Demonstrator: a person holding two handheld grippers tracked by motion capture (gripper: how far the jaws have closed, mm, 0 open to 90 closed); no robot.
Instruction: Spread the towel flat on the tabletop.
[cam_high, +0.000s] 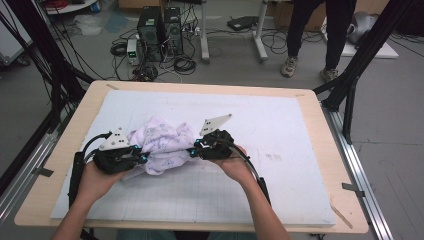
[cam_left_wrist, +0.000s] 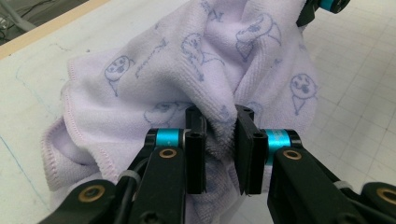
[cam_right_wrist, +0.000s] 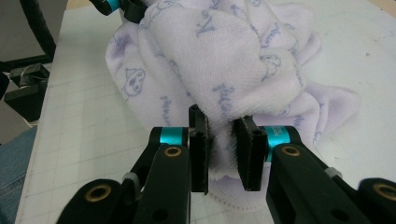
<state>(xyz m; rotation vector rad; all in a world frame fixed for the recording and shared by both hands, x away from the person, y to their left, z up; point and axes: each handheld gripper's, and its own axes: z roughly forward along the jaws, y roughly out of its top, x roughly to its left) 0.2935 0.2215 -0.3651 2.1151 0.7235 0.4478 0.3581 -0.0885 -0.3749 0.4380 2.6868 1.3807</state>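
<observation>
With both the left tongs (cam_left_wrist: 219, 149) and right tongs (cam_right_wrist: 220, 154) pinched on the bunched towel (cam_high: 162, 145), draw them evenly apart from the towel's middle, keeping each hem clamped so it spreads over the worktop (cam_high: 280, 125).

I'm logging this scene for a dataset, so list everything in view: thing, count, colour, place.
towel: one, pale lilac with printed figures, bunched mid-table, pinched at both sides
mat: one, white with a grid, covering the table
table: one, light wood, centre
computer towers: two, black, on the floor beyond the table
bystander's legs: one pair, dark trousers, far right
left gripper: one, black with blue rings, shut on the towel
right gripper: one, black with blue rings, shut on the towel
</observation>
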